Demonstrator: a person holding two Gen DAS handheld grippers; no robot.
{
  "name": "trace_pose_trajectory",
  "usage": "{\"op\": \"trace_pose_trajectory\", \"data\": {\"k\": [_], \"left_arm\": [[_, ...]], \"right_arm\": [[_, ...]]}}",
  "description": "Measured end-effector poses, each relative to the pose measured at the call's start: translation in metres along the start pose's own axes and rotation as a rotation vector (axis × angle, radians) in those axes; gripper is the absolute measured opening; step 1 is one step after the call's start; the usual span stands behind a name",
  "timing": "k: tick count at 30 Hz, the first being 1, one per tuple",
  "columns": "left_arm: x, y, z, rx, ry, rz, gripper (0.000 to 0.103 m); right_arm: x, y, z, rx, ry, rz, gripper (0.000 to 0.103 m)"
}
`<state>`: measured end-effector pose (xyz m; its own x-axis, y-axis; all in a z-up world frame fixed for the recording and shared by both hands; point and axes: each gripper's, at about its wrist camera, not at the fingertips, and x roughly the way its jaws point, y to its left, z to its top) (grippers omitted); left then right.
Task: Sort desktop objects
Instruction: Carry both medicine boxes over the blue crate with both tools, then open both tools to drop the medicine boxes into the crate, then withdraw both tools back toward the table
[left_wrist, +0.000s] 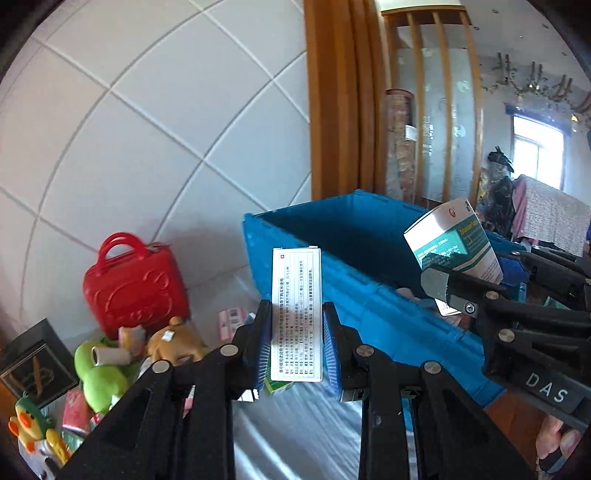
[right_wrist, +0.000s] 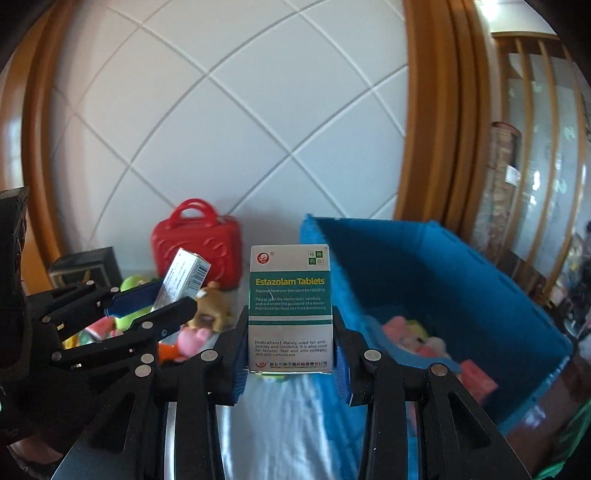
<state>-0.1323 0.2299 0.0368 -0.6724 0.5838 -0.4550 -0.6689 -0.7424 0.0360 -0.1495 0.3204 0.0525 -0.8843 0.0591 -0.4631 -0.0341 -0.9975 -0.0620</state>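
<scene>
My left gripper (left_wrist: 296, 332) is shut on a narrow white medicine box (left_wrist: 296, 314) with printed text, held upright above the table just left of the blue crate (left_wrist: 354, 236). My right gripper (right_wrist: 291, 343) is shut on a green and white Estazolam Tablets box (right_wrist: 291, 295), held near the crate's left wall (right_wrist: 314, 236). The right gripper with its box (left_wrist: 454, 240) shows over the crate in the left wrist view. The left gripper with its white box (right_wrist: 183, 282) shows at the left in the right wrist view.
A red toy suitcase (left_wrist: 135, 284) stands by the tiled wall. Plush toys lie beside it: a green one (left_wrist: 98, 365), a brown bear (left_wrist: 177, 341), a duck (left_wrist: 31, 424). A dark box (left_wrist: 33, 365) sits at the far left. Pink toys (right_wrist: 410, 334) lie inside the crate.
</scene>
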Motion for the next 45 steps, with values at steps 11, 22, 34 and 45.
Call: {"op": "trace_pose_trajectory", "data": {"k": [11, 22, 34, 45], "left_arm": [[0.087, -0.123, 0.069, 0.083, 0.066, -0.131, 0.026], [0.160, -0.145, 0.078, 0.063, 0.304, -0.192, 0.026], [0.154, -0.148, 0.058, 0.107, 0.359, -0.170, 0.075], [0.085, -0.091, 0.042, 0.040, 0.261, -0.130, 0.075]], "right_arm": [[0.015, -0.127, -0.010, 0.118, 0.041, -0.188, 0.037], [0.043, -0.197, -0.023, 0.180, 0.128, -0.263, 0.037], [0.044, -0.232, -0.022, 0.233, 0.194, -0.381, 0.103], [0.001, -0.183, -0.004, 0.211, 0.096, -0.282, 0.103]]}}
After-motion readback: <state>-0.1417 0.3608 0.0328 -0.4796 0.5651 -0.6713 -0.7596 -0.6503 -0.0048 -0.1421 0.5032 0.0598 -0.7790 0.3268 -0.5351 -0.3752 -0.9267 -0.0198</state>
